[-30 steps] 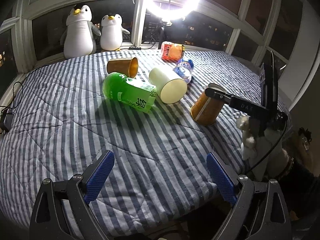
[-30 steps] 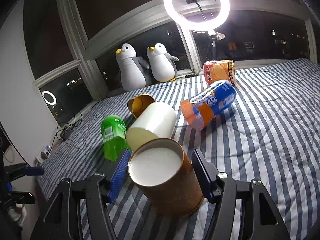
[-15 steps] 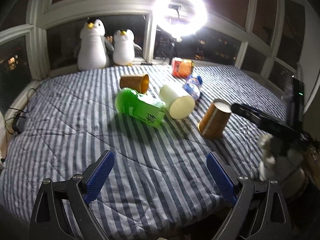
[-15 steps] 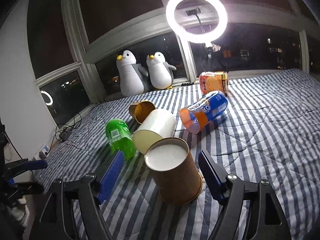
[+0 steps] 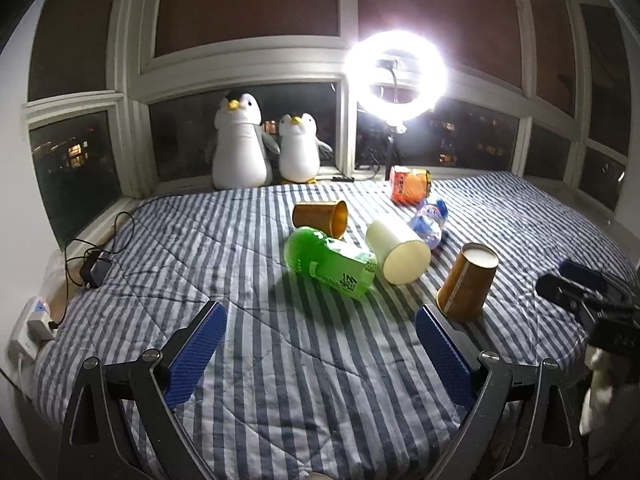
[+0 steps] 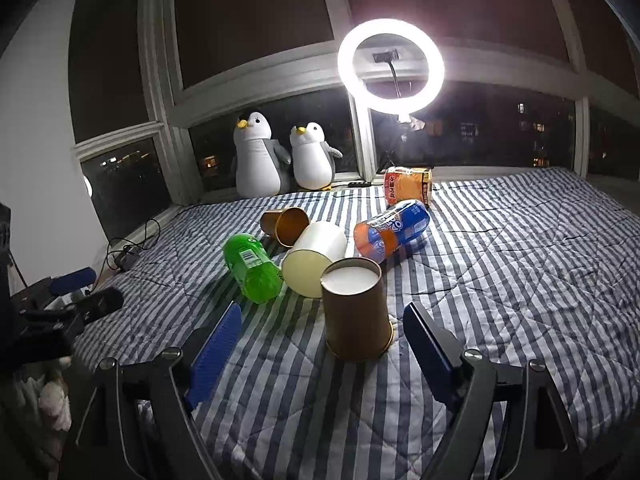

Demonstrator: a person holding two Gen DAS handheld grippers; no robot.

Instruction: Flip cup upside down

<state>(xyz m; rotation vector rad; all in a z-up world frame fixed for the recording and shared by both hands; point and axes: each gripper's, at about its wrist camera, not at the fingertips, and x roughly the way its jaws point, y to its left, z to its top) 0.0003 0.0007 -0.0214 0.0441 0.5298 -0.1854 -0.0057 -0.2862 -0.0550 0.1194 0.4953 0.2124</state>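
Observation:
A brown paper cup [image 6: 356, 312] stands upside down on the striped bed cover, white base up; it also shows in the left wrist view [image 5: 468, 282]. My right gripper [image 6: 320, 344] is open, its blue pads on either side of the cup and a little nearer than it, not touching. My left gripper [image 5: 320, 356] is open and empty over the bed's near part. A second brown cup [image 5: 320, 218] and a cream cup [image 5: 398, 250] lie on their sides behind.
A green bottle [image 5: 330, 264], a blue and orange bottle [image 6: 394, 230] and an orange packet [image 6: 408, 186] lie on the bed. Two plush penguins [image 5: 240, 144] and a ring light [image 5: 396, 74] stand at the window. Cables and a charger [image 5: 94, 268] lie at the left edge.
My right gripper let go of the brown cup and drew back; the cup went from tilted to standing upside down. My left gripper has tilted up and back.

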